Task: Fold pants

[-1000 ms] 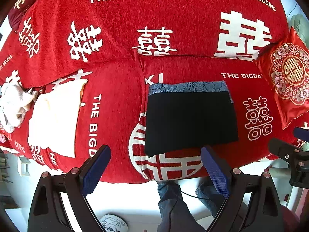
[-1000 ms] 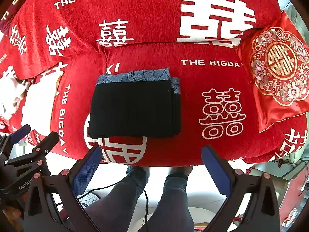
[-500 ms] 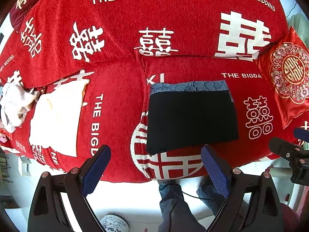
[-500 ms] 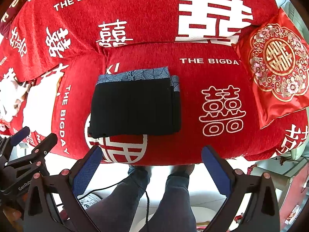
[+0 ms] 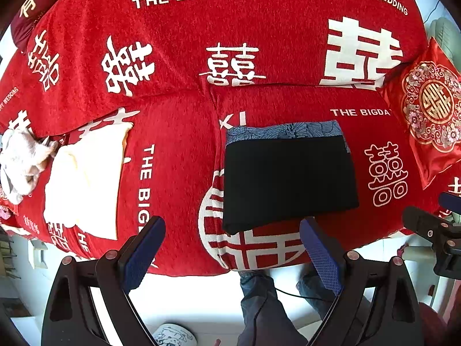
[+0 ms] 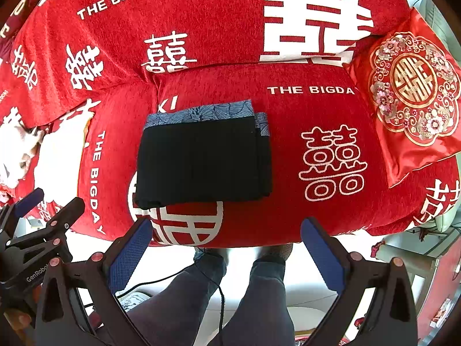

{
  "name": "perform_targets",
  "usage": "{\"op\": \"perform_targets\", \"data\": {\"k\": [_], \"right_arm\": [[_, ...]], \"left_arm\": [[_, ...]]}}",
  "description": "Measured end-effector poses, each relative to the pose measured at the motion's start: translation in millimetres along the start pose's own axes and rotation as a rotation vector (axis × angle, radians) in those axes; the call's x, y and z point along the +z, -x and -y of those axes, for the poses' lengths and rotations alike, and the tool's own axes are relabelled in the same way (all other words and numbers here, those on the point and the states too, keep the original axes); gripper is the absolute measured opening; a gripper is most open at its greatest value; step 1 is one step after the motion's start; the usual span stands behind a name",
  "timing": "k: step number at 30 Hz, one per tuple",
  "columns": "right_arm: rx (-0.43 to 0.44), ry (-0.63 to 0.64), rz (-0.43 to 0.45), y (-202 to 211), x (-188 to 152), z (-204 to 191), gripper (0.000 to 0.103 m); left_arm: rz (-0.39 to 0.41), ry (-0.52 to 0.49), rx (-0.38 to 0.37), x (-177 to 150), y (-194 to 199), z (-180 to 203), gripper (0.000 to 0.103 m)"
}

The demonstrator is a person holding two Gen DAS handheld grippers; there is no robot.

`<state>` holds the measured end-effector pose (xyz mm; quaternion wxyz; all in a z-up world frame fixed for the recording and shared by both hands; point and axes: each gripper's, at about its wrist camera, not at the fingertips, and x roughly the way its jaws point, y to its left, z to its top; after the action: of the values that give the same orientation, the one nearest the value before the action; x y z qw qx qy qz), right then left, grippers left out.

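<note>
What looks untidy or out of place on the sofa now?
The folded black pants lie flat and nearly square; only a patterned blue strip shows along the far edge. The oddity is at the sofa's left end: a crumpled white cloth lies loose beside a neatly folded cream cloth.

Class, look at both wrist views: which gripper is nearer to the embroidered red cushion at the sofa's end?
Right. The right gripper hovers open beyond the sofa's front edge on the embroidered cushion side; the left gripper, also open, sits farther away, toward the cream cloth.
</note>
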<state>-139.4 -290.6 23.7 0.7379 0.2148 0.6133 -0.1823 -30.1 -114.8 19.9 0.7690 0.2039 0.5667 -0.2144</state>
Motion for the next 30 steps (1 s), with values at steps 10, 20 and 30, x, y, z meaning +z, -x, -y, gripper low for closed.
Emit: {"op": "perform_targets", "data": {"k": [10, 20, 30], "right_arm": [[-0.007, -0.020, -0.004, -1.8, -4.3, -6.0, 0.103], [-0.011, -0.027, 0.004, -1.1, -4.4, -8.1, 0.103], [-0.009, -0.030, 0.001, -2.2, -5.3, -10.2, 0.103]], "left_arm": [[-0.001, -0.004, -0.004, -1.5, -1.5, -1.0, 0.095], [0.006, -0.021, -0.007, 1.0, -1.3, 0.7, 0.095], [0.003, -0.029, -0.019, 1.7, -2.4, 0.3, 0.095]]}}
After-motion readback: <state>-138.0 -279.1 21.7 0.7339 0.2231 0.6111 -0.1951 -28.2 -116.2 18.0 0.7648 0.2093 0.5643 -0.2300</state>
